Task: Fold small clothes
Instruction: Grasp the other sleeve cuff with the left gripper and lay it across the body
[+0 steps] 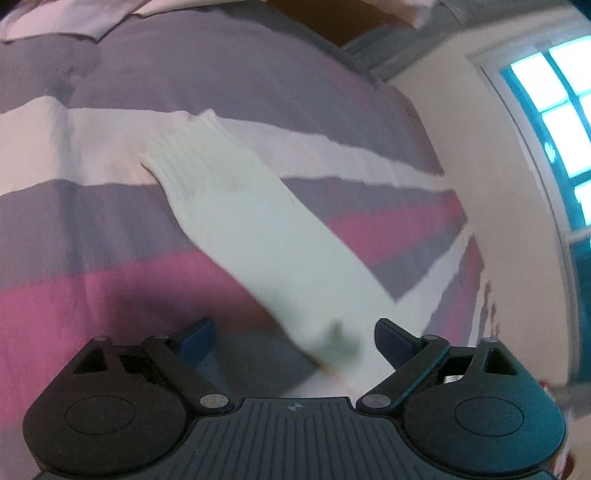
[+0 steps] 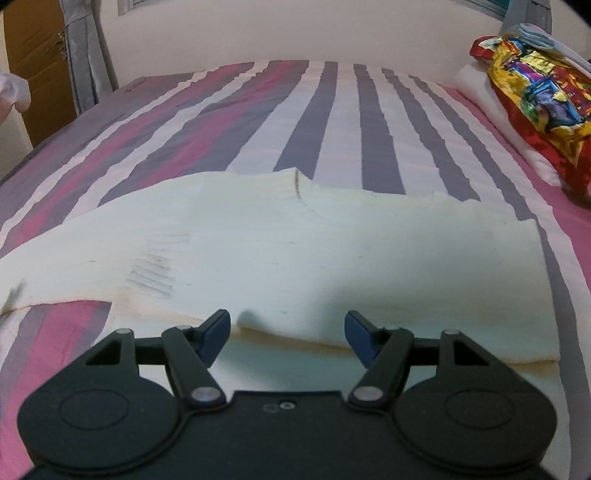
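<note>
A cream knitted sweater [image 2: 295,251] lies spread on the striped bedspread [image 2: 332,110], with one sleeve folded across its body. My right gripper [image 2: 287,332] is open, its fingers just above the sweater's near edge, holding nothing. In the left wrist view a long cream sleeve [image 1: 258,229] runs diagonally from its ribbed cuff at upper left down toward my left gripper [image 1: 293,341]. That gripper is open, and the sleeve's near part lies between its fingers, blurred.
A colourful red and yellow bundle [image 2: 535,96] rests on white cloth at the bed's far right. A pale cloth [image 1: 74,18] lies at the bed's far edge. A wall and window [image 1: 554,129] stand to the right, a grey curtain [image 2: 85,55] at far left.
</note>
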Tool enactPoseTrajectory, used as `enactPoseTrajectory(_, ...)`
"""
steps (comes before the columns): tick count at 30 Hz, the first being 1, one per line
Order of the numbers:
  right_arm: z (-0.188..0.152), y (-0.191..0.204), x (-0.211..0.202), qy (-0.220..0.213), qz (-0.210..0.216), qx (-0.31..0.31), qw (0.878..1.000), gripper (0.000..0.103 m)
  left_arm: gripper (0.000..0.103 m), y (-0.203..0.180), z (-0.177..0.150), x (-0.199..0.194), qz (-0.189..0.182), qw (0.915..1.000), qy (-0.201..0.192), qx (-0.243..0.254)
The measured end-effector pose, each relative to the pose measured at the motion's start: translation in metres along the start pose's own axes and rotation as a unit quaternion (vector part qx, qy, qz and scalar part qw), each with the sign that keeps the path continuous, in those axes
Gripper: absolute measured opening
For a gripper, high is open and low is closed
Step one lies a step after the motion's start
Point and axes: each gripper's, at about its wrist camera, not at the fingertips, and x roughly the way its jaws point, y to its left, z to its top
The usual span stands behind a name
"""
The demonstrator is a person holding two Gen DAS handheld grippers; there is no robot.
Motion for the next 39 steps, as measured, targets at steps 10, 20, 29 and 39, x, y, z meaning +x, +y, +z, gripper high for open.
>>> enactPoseTrajectory(10, 0.009, 0.012, 0.017, 0.004, 0.004, 0.005, 1.0, 0.067, 0.049, 0.02, 0.031, 0.027, -0.014, 0.9979, -0.024, -0.058)
enactPoseTrajectory(20, 0.019, 0.035, 0.04, 0.016, -0.005, -0.007, 1.0, 0.067, 0.004, 0.008, 0.035, 0.029, 0.014, 0.9982, -0.044, -0.039)
enactPoseTrajectory(29, 0.018, 0.031, 0.047, 0.034, -0.016, -0.014, 0.999, 0.063, 0.004, -0.021, 0.033, 0.014, 0.009, 0.9979, -0.059, 0.026)
enactPoseTrajectory(39, 0.019, -0.01, 0.018, 0.011, -0.012, 0.03, 0.999, 0.063, 0.004, -0.139, -0.032, 0.004, -0.078, 0.9745, -0.03, 0.208)
